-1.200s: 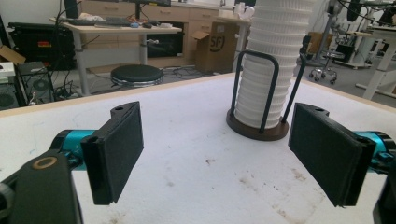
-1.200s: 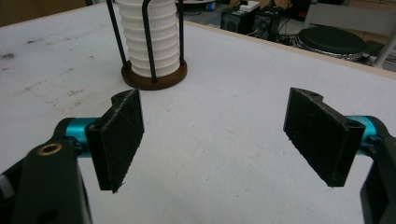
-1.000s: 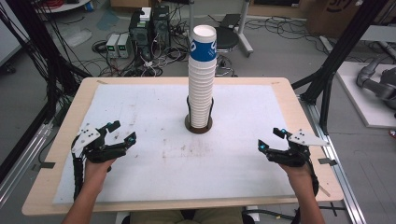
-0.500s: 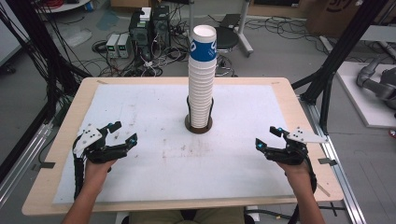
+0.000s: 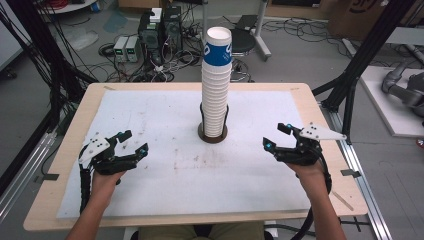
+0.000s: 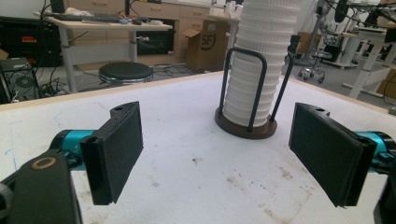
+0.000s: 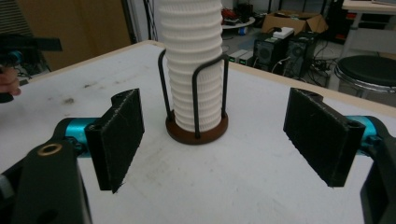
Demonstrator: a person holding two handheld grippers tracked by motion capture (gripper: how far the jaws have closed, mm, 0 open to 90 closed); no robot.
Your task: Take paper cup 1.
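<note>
- Cup stack [image 5: 216,85] sits upright in its wire holder [image 5: 213,134], mid tabletop [image 5: 165,112].
- Left gripper [image 5: 134,142] jaws wide apart, holding nothing.
- Right gripper [image 5: 274,136] same deal, both well clear of the cups.

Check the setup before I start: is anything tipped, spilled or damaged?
Nothing tipped or spilled. The tall stack of white paper cups stands upright in its black wire holder; the white table cover merely shows dark scuff marks.

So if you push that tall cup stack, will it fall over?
Probably not easily: the cup stack sits in a holder with wire loops around its lower part. The top rises well above them, so it might lean. Paper cups look light and crushable.
</note>
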